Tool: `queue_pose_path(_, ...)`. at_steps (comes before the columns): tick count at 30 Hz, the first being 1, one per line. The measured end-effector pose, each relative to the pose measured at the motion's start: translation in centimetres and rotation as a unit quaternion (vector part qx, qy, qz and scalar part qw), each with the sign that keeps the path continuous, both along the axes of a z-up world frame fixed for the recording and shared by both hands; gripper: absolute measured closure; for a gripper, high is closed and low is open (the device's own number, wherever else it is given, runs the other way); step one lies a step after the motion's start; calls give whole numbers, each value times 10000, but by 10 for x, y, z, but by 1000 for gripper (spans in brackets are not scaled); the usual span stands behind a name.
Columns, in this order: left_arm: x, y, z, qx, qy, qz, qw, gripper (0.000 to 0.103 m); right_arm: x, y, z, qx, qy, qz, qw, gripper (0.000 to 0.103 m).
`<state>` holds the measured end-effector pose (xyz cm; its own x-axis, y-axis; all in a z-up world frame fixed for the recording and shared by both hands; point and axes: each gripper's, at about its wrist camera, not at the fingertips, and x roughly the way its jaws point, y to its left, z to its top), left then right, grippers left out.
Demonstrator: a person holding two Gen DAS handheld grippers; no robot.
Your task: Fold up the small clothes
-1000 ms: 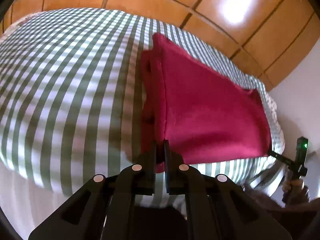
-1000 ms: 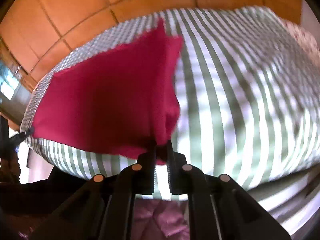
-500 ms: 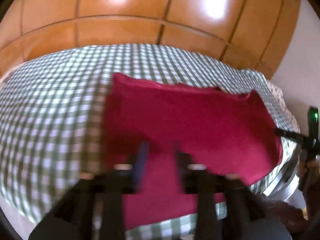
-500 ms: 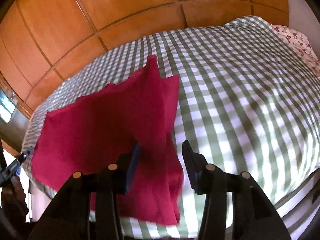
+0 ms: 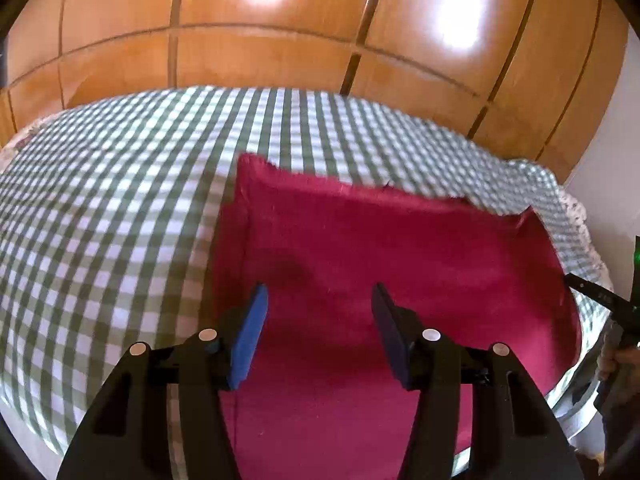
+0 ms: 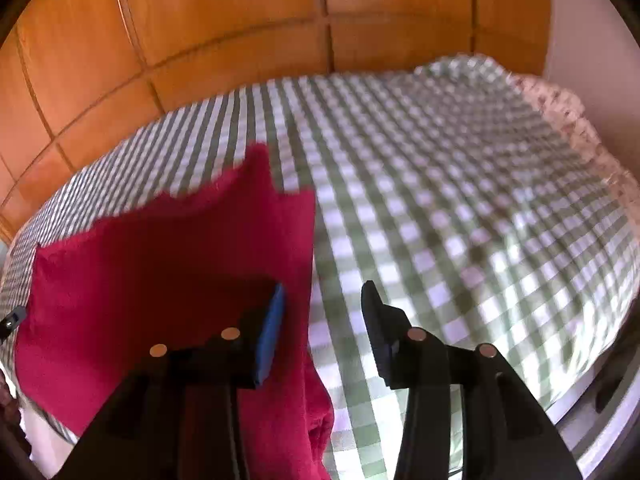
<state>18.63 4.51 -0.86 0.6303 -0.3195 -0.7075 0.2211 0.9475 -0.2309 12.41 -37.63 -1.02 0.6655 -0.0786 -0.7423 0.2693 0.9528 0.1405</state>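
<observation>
below, a red cloth is seen spread flat on a bed covered in green-and-white check, near its front edge, with wooden wardrobe doors behind. the left hand-held gripper is held above the cloth, jaws apart and clear of the fabric. the right hand-held gripper is placed over the cloth's right edge; its jaws are opening, and nothing is pinched between them.

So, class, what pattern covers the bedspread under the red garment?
Green-and-white check on the bedspread, clearest in the right wrist view.
</observation>
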Motion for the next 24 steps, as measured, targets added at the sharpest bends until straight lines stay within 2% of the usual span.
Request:
queue_pose_path(2, 3, -1, 4, 74, -81, -37, 9999, 50, 4, 19, 13, 119, -229, 484, 9985, 54)
queue_pose_path(3, 6, -2, 4, 134, -95, -28, 9999, 50, 9, 31, 17, 126, -276, 734, 9968, 44)
queue_pose_path(5, 14, -8, 2, 176, -38, -24, 9998, 50, 21, 62, 22, 53, -320, 1294, 9911, 41)
queue_pose_path(7, 22, -12, -2, 272, 43, -32, 9996, 50, 45, 95, 13, 239, -11, 1923, 9811, 36)
queue_pose_path(9, 34, -14, -12, 548, 221, 157, 9981, 50, 67, 113, 1, 166, 269, 2118, 9768, 36)
queue_pose_path(12, 46, -8, -26, 753, 402, 396, 9956, 50, 106, 125, -25, -47, 807, 2003, 9764, 37)
queue_pose_path(15, 52, 1, -28, 638, 484, 555, 9952, 50, 141, 104, -45, -214, 940, 1391, 9856, 36)
queue_pose_path(17, 48, 5, -22, 721, 404, 716, 9940, 50, 148, 94, -50, 88, 881, 1229, 9885, 35)
queue_pose_path(21, 35, 16, -13, 637, 296, 851, 9939, 50, 143, 102, -52, -226, 688, 1268, 9893, 33)
queue_pose_path(24, 25, 22, -8, 673, 251, 896, 9934, 50, 140, 101, -51, -108, 638, 1263, 9899, 33)
